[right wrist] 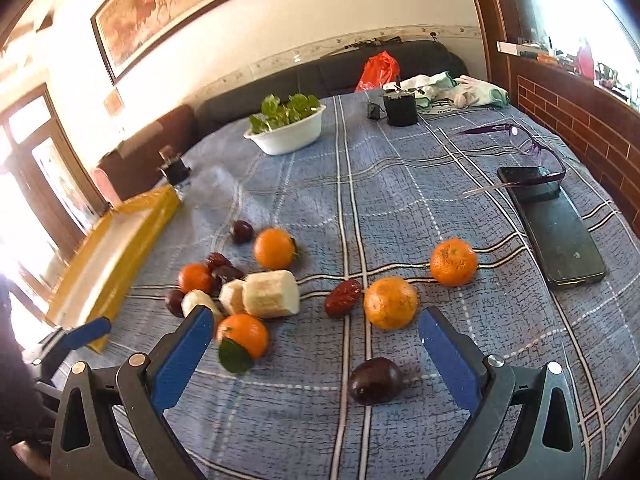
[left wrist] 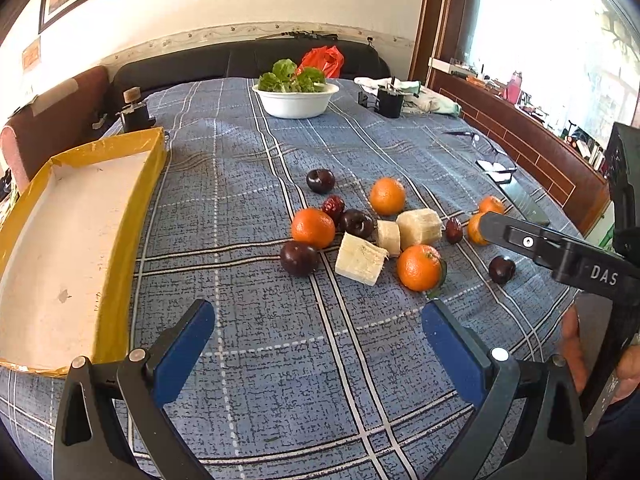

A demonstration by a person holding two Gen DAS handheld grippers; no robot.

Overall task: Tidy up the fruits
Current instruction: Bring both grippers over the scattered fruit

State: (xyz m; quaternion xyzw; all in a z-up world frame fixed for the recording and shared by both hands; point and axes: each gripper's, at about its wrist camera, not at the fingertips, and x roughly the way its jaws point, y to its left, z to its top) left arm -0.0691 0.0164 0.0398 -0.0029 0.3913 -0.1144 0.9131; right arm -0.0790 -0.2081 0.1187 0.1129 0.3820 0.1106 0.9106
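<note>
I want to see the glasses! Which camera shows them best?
The right wrist view: the purple glasses show clearly, one arm resting on the phone. In the left wrist view they look small and faint.

Bench (left wrist: 248,360) w/ blue plaid cloth, fruit loose mid-way.
Oranges (left wrist: 313,227), dark plums (left wrist: 299,258), red dates (left wrist: 333,206), pale cut chunks (left wrist: 360,259) centre; yellow tray (left wrist: 152,148) left; white bowl (left wrist: 296,104) far; phone (right wrist: 560,236) & glasses (right wrist: 532,144) right.

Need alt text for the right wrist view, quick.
The open right gripper hovers over a blue plaid tablecloth scattered with oranges, dark plums, red dates and pale peeled chunks; one plum lies between its fingers. A yellow-edged tray sits left.
</note>
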